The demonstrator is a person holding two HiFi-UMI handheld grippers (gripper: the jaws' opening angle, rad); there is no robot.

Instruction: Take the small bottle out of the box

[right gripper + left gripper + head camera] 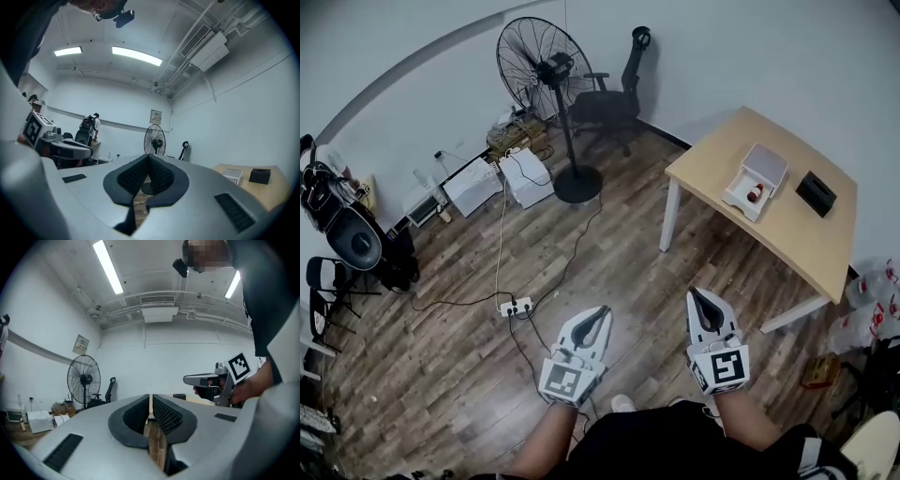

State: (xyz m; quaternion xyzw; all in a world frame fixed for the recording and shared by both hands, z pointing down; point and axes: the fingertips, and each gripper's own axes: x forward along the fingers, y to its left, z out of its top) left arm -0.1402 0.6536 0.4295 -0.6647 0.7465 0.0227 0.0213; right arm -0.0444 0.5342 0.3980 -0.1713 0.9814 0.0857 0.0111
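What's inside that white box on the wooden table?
What looks like the small bottle, red and white, lies in the open box on the table. It is too far off to tell more. The box's walls may cover part of the inside.

Table (712,171) with box (757,176), black block (816,193)

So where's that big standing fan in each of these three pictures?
Head view: the standing fan is at top centre, on the wooden floor.
Left gripper view: the fan is at middle left.
Right gripper view: the fan is near the picture's centre.
Shared landmark: the black office chair, just right of the fan in every view.
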